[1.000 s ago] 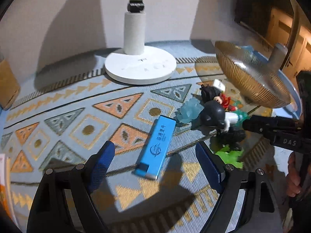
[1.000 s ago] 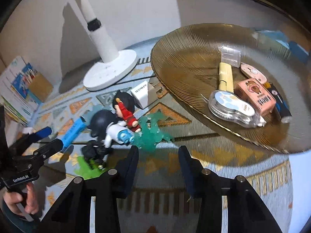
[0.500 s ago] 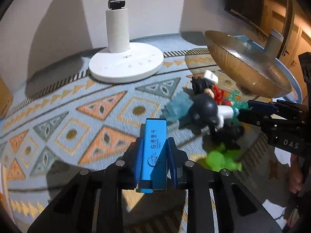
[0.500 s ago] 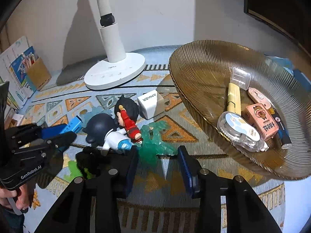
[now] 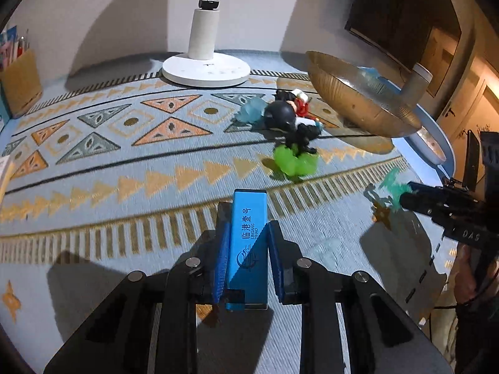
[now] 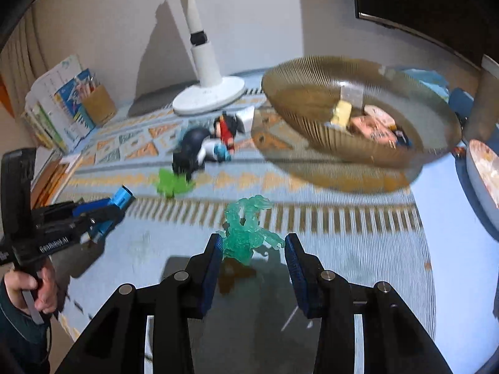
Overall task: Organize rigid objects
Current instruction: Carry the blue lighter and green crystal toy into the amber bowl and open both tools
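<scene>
My left gripper (image 5: pixel 246 243) is shut on a blue rectangular lighter (image 5: pixel 248 246) and holds it above the patterned mat; it also shows in the right wrist view (image 6: pixel 118 201). My right gripper (image 6: pixel 254 246) holds a translucent teal figure (image 6: pixel 246 233) between its fingers, raised off the mat; the figure also shows in the left wrist view (image 5: pixel 391 188). A brown ribbed glass bowl (image 6: pixel 299 93) at right holds several small items. Toy figures (image 5: pixel 287 115) and a green piece (image 5: pixel 294 162) lie on the mat beside the bowl.
A white lamp base (image 5: pixel 205 70) stands at the back of the mat. A cardboard holder with books (image 6: pixel 93 103) stands at far left. A white dish (image 6: pixel 486 171) sits at the right edge beyond the bowl.
My left gripper closed on the blue lighter and lifted it back off the mat. My right gripper picked up the teal figure and pulled it toward the mat's near edge.
</scene>
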The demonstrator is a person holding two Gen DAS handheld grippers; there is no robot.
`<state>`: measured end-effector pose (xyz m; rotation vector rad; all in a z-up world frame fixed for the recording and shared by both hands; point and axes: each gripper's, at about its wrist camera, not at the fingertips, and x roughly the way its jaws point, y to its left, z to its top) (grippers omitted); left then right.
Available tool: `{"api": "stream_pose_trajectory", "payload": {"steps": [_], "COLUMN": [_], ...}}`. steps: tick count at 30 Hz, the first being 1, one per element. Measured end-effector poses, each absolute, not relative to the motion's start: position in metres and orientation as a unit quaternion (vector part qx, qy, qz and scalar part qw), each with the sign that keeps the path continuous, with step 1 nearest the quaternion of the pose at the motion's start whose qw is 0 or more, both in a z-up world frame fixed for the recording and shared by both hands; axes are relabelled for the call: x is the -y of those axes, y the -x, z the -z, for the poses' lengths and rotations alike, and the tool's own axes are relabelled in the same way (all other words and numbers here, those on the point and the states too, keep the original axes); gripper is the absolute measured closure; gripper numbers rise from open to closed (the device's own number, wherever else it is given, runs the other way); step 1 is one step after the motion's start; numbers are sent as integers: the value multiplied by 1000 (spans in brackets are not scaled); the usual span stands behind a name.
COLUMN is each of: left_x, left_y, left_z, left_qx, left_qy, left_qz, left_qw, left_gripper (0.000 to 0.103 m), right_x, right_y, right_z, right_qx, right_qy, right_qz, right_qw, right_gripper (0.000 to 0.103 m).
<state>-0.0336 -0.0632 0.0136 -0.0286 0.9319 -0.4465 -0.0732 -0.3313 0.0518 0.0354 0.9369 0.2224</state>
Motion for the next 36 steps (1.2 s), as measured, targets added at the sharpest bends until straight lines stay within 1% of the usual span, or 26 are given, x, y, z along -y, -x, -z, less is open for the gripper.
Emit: {"api": "stream_pose_trajectory", "payload": {"steps": [4,6,7,8,10,12,13,14,16,17,19,22,25,26,28,32,36], "left_x": [67,68,68,68,69,71,73,74,78,80,82,83,76,73,72,81,94], "left_y": [37,37,37,37,39,40,40,41,42,43,44,45,43,45,48,55,57], "left_z": [-11,-10,-10,-10,-10,-9,-9,-9,-8,-8,-8,-9,-11,-14,-23,-48,-79], "left_qx": [-443,-442,-441,-440,-438,-437,-436,-435,-433,-433,-432,-429,-433,-431,-423,-398,-371], "left_qy": [3,2,2,2,-4,-10,-15,-21,-34,-39,-50,-56,-29,-12,10,9,11], "left_qz": [202,201,202,204,203,210,212,209,203,200,195,181,186,190,202,215,238], "left_qw": [873,874,874,875,876,875,875,876,878,878,879,883,881,882,883,892,898], "left_gripper": [81,81,80,79,78,71,69,69,69,69,69,82,82,82,82,82,82], "right_x": [330,331,332,333,331,325,323,320,312,308,301,301,308,311,315,328,349], "right_y": [82,83,83,84,85,84,83,82,82,83,86,88,94,96,99,105,110], "right_z": [-40,-36,-34,-34,-32,-30,-30,-29,-28,-28,-29,-31,-40,-45,-57,-80,-107], "right_qx": [-463,-469,-470,-467,-462,-459,-457,-456,-450,-445,-439,-438,-435,-429,-416,-388,-357], "right_qy": [-19,-26,-31,-34,-29,-14,-10,-4,26,38,54,55,17,12,11,8,-21], "right_qz": [-112,-113,-112,-110,-108,-90,-84,-77,-55,-56,-64,-73,-98,-99,-96,-88,-82], "right_qw": [879,876,875,877,880,884,885,887,891,893,894,894,895,898,904,917,930], "right_gripper": [62,51,36,33,32,32,33,34,43,53,53,53,54,57,57,57,57]}}
